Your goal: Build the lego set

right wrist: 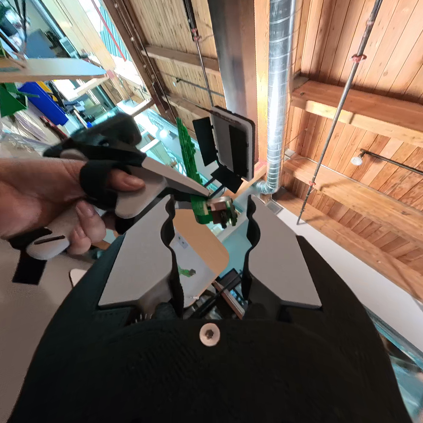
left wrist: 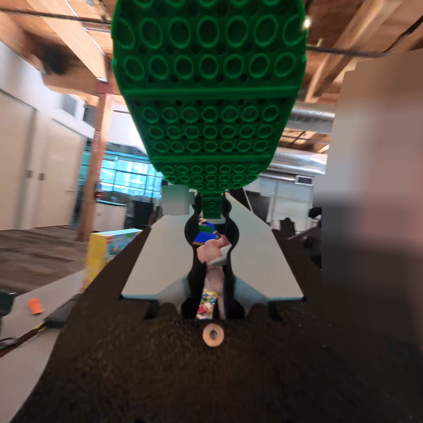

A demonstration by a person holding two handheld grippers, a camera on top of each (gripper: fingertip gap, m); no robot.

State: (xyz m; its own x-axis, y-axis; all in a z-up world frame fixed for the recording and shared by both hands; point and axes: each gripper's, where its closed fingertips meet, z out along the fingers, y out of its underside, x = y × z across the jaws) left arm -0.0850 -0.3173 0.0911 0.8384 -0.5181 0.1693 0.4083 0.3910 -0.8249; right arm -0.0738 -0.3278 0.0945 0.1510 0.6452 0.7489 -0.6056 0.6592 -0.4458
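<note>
My left gripper [left wrist: 211, 206] is shut on the narrow end of a large green Lego plate [left wrist: 208, 91]. The plate stands up in front of the camera with its underside of round tubes facing me. In the right wrist view the same plate [right wrist: 188, 155] shows edge-on, held by the left gripper [right wrist: 206, 194] in a person's hand [right wrist: 45, 194]. A small brown and green assembly [right wrist: 220, 209] sits on the plate's lower end. My right gripper [right wrist: 210, 198] is open and empty, its fingertips on either side of that assembly and nearer the camera.
A yellow Lego box [left wrist: 103, 251] and an orange piece [left wrist: 35, 305] lie on the grey table [left wrist: 23, 366] at the left. Loose coloured pieces [left wrist: 207, 304] show between the left fingers. A grey and black panel [right wrist: 231, 146] and a metal duct [right wrist: 279, 91] are beyond the plate. My left and right fingertips are right by each other.
</note>
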